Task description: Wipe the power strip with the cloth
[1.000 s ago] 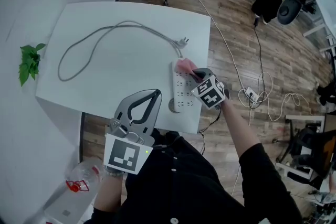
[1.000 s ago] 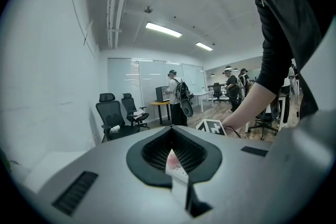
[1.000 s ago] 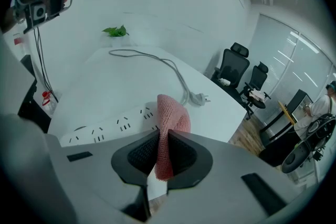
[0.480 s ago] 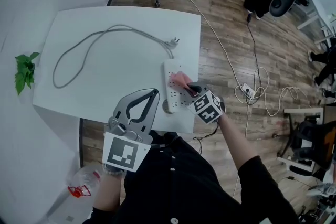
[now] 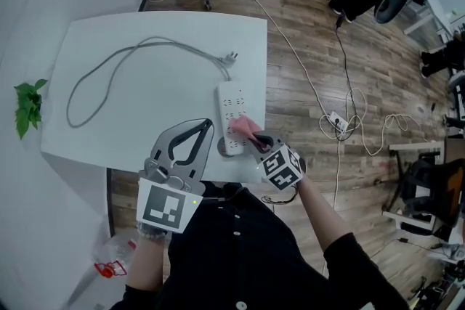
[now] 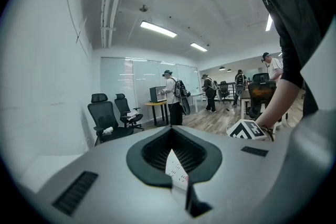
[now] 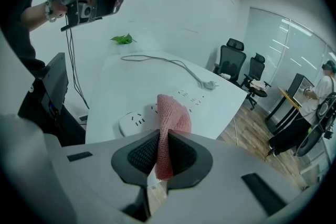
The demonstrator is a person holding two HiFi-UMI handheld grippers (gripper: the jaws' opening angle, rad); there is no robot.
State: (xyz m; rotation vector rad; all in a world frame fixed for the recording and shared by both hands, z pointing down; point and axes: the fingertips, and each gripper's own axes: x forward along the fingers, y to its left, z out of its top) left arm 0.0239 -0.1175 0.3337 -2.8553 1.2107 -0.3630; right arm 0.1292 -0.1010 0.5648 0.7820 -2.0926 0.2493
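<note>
Shift since a second ago: cloth (image 5: pixel 243 126) and right gripper (image 5: pixel 253 136) are dragged along the power strip (image 5: pixel 230 107), from its cable end down to the end nearest the person.
Right gripper: clenched on the pink cloth (image 7: pixel 171 122); the fabric is pinched between the jaws (image 7: pixel 163 150) and a fold is left poking out past the tips.
Cloth spot: pressed onto the near half of the power strip, towards its right edge.
Power strip: white, laid flat on the white table (image 5: pixel 109 109) close to the table's right edge, with its socket rows seen just past the cloth in the right gripper view (image 7: pixel 137 121).
Left gripper: jaws (image 5: pixel 208 123) are closed tip to tip with nothing gripped (image 6: pixel 171 132); it's held just left of the power strip's near end, over the table's front edge, apart from the strip.
Cable: grey (image 5: pixel 127 54), looped way out to the left of the power strip and back, with the plug (image 5: pixel 231 56) left lying just beyond the strip's far end.
Plant: green leaves (image 5: pixel 26 105) are seen well to the left of the power strip, off the table's left side.
</note>
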